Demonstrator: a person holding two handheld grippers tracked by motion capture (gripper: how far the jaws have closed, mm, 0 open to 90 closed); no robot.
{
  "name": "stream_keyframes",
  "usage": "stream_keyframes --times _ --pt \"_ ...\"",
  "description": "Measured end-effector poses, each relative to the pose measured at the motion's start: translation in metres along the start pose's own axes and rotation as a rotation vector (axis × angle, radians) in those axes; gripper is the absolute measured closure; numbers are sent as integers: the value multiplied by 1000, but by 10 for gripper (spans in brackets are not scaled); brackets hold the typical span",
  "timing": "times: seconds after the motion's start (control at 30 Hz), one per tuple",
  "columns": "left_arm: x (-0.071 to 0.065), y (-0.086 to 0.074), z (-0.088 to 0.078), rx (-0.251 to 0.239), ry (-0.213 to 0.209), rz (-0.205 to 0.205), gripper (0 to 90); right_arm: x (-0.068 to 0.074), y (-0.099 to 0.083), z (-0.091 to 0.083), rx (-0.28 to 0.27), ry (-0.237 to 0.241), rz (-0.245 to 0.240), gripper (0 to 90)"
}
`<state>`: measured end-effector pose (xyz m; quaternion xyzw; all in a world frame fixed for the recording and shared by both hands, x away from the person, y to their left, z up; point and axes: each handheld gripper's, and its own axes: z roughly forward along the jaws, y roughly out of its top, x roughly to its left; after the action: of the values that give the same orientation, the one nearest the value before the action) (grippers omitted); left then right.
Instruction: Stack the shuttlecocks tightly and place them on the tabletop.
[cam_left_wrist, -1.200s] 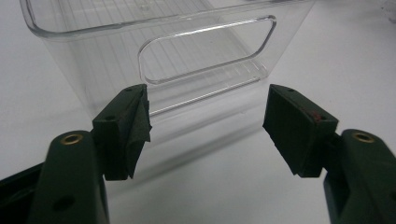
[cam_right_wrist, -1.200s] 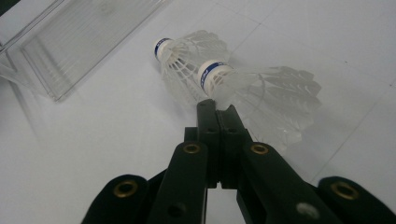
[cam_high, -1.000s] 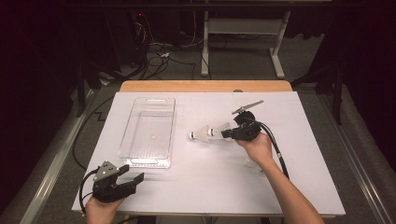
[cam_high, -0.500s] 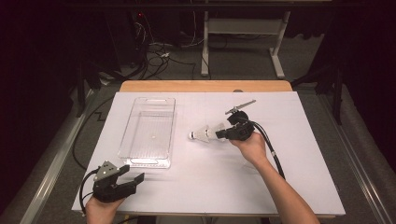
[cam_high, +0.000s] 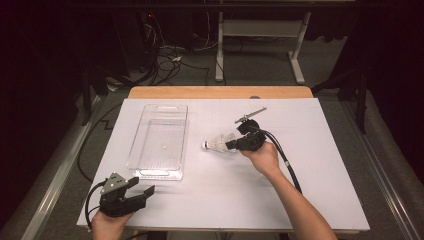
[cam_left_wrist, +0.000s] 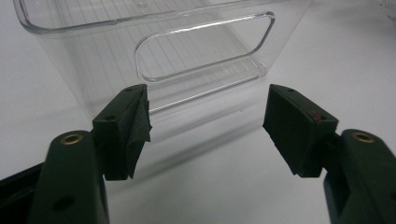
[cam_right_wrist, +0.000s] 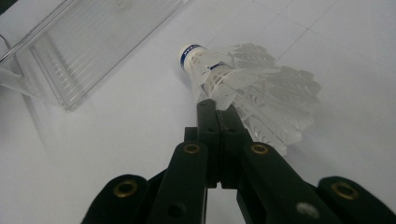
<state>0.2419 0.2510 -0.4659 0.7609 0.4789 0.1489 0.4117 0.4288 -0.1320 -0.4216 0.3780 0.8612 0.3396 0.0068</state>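
Right gripper (cam_right_wrist: 215, 109) jaws pinching shuttlecock (cam_right_wrist: 252, 93) feathers, clear bin (cam_right_wrist: 93, 42) beyond.

A white sheet (cam_high: 320, 200) covers a wooden table (cam_high: 220, 92), whose bare edge shows at the far side. Beyond it the room is dark. A grey carpeted floor (cam_high: 260, 65) carries a tangle of cables (cam_high: 165, 52) at the far left and the white legs of a metal stand (cam_high: 257, 37). A metal rail (cam_high: 55, 180) runs along the floor at the table's left.

Black left gripper (cam_high: 142, 192), grey triangular top plate; black right gripper (cam_high: 231, 145), brass rivets, thick black cable.
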Motion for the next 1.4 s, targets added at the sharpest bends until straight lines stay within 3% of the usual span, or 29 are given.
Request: stream_keyframes --times 0.73,1.4 --pt "-1 0 0 1 -1 1 325 3 3 10 -5 10 -12 900" --pt "-1 0 1 5 -3 0 325 1 2 14 27 -77 -34 899"
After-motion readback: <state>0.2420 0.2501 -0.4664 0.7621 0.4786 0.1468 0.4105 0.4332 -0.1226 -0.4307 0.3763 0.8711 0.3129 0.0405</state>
